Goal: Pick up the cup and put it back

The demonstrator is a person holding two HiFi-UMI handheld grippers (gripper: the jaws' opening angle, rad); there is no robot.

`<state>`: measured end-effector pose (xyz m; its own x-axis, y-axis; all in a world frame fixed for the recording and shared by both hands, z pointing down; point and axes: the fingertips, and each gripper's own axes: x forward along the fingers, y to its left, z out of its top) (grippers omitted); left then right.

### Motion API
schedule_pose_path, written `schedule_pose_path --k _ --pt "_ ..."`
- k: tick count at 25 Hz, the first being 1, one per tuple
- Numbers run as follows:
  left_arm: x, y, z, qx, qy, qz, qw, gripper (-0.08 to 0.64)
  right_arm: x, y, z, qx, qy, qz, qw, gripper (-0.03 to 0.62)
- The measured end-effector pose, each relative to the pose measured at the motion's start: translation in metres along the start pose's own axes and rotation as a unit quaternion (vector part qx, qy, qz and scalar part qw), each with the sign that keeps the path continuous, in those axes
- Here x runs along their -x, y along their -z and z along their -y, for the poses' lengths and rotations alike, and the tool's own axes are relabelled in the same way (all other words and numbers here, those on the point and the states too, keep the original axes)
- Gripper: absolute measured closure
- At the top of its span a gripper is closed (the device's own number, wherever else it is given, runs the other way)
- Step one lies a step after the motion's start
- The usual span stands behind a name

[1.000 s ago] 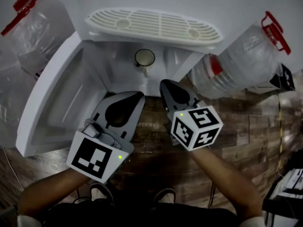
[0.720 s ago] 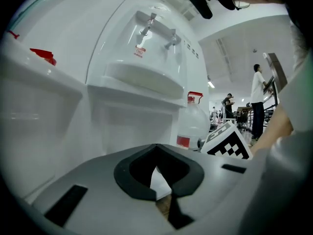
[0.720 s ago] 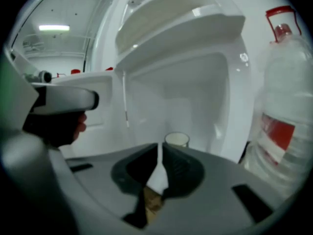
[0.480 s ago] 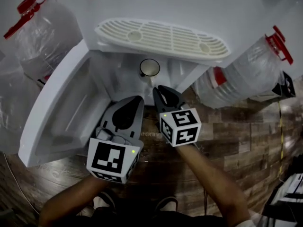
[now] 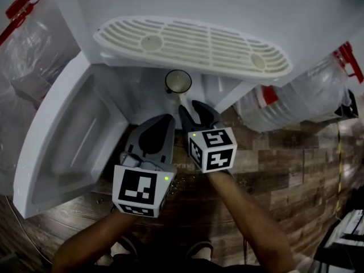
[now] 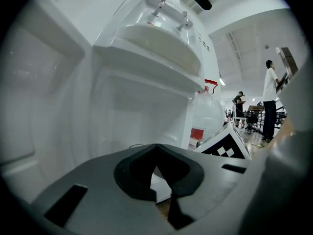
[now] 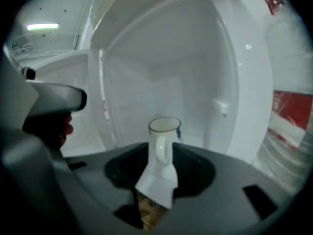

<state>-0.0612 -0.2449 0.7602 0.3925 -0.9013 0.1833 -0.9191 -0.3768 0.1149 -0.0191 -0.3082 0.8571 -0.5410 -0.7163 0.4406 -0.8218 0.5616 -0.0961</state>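
A white cup (image 5: 178, 81) with a dark rim stands upright inside the white dispenser's open lower cabinet (image 5: 142, 95), its handle turned toward me. My right gripper (image 5: 191, 106) is just in front of that handle. In the right gripper view the cup (image 7: 164, 131) stands straight ahead of the right gripper (image 7: 159, 156). Its jaws are opening, the handle sits at the gap between their tips, and no pad presses on it. My left gripper (image 5: 167, 119) hangs beside it at the cabinet's mouth, shut and empty; in its own view the left gripper (image 6: 156, 147) faces the white cabinet wall.
The cabinet door (image 5: 57, 141) swings open at the left. The ribbed drip tray (image 5: 193, 41) juts out above the cup. Big clear water bottles with red caps stand at the right (image 5: 307, 95) and left (image 5: 23, 50). Wooden floor (image 5: 284, 158) lies below. People (image 6: 269, 97) stand far off.
Both grippers have moved forward to the cabinet. The right one has come up to the cup's handle, and its jaws have parted.
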Motion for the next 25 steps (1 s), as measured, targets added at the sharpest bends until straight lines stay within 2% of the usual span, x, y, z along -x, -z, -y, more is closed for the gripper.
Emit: schedule_pose_path --k 10,21,25 --pt "-0.005 0.006 -0.01 0.028 -0.008 -0.004 0.9996 0.555 -0.018 0.01 -0.006 0.016 0.008 -0.013 1.0 0.442" --pt "-0.007 0.004 -0.008 0.034 0.004 0.0 0.9994 0.555 -0.03 0.013 -0.001 0.012 0.023 -0.023 0.999 0.443" --pt "-0.006 0.005 -0.01 0.034 0.005 0.0 0.9994 0.555 -0.035 0.018 0.003 0.018 0.031 -0.032 0.999 0.463"
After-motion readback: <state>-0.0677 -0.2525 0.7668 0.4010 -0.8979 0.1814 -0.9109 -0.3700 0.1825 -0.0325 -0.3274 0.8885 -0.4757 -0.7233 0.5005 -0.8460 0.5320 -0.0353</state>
